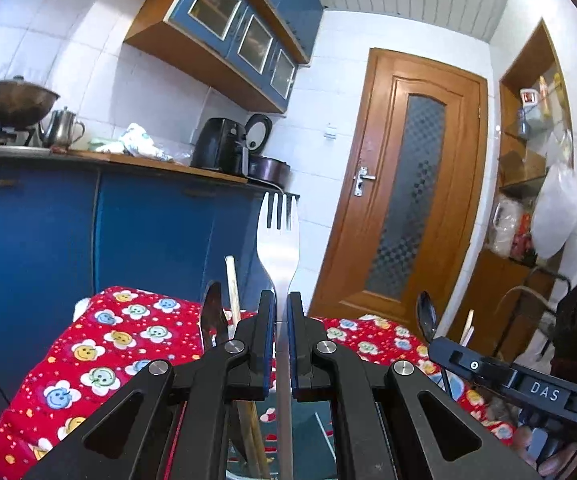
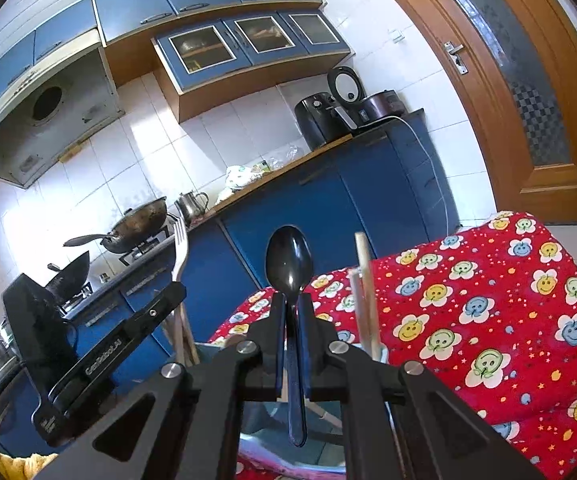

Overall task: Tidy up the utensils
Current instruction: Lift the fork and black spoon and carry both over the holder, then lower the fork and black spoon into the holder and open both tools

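My left gripper [image 1: 281, 300] is shut on a silver fork [image 1: 278, 236], held upright with its tines up. My right gripper [image 2: 292, 300] is shut on a black spoon [image 2: 289, 264], bowl up, handle hanging down over a clear glass holder [image 2: 288, 432]. The fork also shows in the right wrist view [image 2: 179, 252], and the spoon in the left wrist view [image 1: 427, 316]. A dark knife [image 1: 212, 316] and wooden chopsticks [image 1: 233, 292] stand in a holder beneath the left gripper. A chopstick [image 2: 364, 280] stands by the right gripper.
The table wears a red cloth with smiley flowers [image 2: 488, 320]. Blue kitchen cabinets [image 1: 128, 232] run behind it, with a wok [image 2: 140, 220], a kettle [image 1: 61, 128] and an air fryer [image 2: 320, 120] on the counter. A wooden door [image 1: 404, 184] stands at right.
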The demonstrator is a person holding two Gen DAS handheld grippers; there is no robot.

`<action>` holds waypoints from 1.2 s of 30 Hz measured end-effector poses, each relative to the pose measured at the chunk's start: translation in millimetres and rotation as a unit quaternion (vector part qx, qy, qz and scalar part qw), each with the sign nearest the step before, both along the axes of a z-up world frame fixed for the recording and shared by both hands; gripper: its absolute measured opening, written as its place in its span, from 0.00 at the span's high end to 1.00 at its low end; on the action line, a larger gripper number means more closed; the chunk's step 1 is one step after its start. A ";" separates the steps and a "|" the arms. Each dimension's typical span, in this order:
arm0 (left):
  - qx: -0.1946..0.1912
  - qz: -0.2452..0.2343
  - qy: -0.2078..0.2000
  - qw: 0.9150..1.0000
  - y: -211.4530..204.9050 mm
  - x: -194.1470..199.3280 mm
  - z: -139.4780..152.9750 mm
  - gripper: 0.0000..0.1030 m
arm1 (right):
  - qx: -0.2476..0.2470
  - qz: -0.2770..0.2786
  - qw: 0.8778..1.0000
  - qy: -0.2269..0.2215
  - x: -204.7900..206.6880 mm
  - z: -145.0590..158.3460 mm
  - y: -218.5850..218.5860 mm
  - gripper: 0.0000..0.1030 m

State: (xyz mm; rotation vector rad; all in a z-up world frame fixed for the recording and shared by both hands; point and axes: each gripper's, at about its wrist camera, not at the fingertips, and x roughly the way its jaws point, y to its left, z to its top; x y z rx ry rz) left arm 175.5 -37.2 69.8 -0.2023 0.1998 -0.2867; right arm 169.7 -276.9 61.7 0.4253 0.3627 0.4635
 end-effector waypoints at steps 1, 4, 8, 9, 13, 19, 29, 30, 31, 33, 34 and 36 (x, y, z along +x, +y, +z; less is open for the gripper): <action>0.005 0.000 -0.002 1.000 -1.9 -1.6 -1.5 0.94 | -0.003 0.000 1.000 0.003 0.9 -2.7 0.6 0.92; 0.019 -0.004 0.001 1.000 -5.9 -3.4 -4.1 0.94 | -0.015 0.000 1.000 0.011 0.7 -8.4 2.6 0.92; 0.030 -0.007 0.014 0.999 -7.3 -4.7 -3.6 0.94 | -0.027 0.000 1.000 0.015 -3.8 -8.1 4.3 0.92; 0.030 -0.009 0.017 0.999 -7.1 -5.0 -3.5 0.94 | -0.030 0.001 0.999 0.017 -4.8 -8.6 4.5 0.92; 0.031 -0.011 0.026 0.999 -5.9 -8.8 -3.3 0.86 | -0.047 0.000 0.998 0.031 -9.7 -11.7 6.7 0.92; 0.034 -0.016 0.037 0.999 -3.6 -18.1 0.7 0.80 | -0.028 0.002 0.999 0.036 -11.7 -14.0 5.2 0.92; 0.020 -0.016 0.069 0.997 11.7 -33.3 7.5 0.70 | -0.043 0.000 0.999 -0.009 -11.8 -12.2 12.1 0.92; 0.021 -0.018 0.073 0.997 12.4 -34.1 7.2 0.70 | -0.043 0.001 0.999 -0.005 -11.2 -13.9 11.6 0.92; 0.022 -0.020 0.077 0.997 12.8 -34.4 6.7 0.70 | -0.043 0.001 0.999 -0.003 -12.0 -14.1 10.6 0.91; 0.022 -0.023 0.087 0.996 13.6 -35.9 5.7 0.70 | -0.045 -0.001 0.999 0.003 -13.0 -13.1 8.8 0.89; 0.021 -0.024 0.090 0.995 14.1 -36.9 5.3 0.70 | -0.048 -0.003 0.999 0.007 -13.7 -13.4 8.4 0.86; 0.020 -0.028 0.097 0.995 15.5 -39.2 4.4 0.70 | -0.056 -0.005 0.998 0.016 -15.9 -15.5 7.6 0.84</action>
